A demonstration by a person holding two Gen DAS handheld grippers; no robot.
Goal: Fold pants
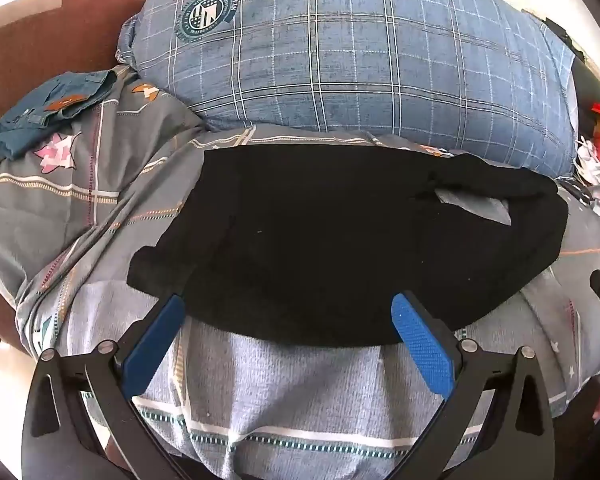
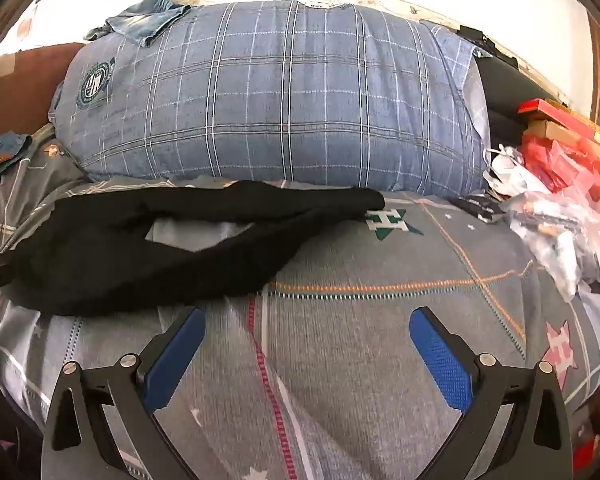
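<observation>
Pants (image 1: 340, 240): black, spread on grey patterned bedsheet (image 1: 280, 400) before blue plaid pillow (image 1: 360, 52) | left gripper (image 1: 290, 312): jaws wide, empty, tips at near hem | right gripper (image 2: 308, 320): jaws wide, empty, over bare sheet beside pants

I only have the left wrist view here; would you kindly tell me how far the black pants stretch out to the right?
Observer: In the right wrist view the black fabric pants taper to a narrow end just before the blue plaid pillow.
Operator: Is the right gripper touching them?
Observer: No, the right gripper is open over bare grey patterned bedsheet, the pants beyond its left finger.
Operator: Anything further right?
Observer: Clear plastic bags and red packaging are piled at the bed's right edge.
</observation>
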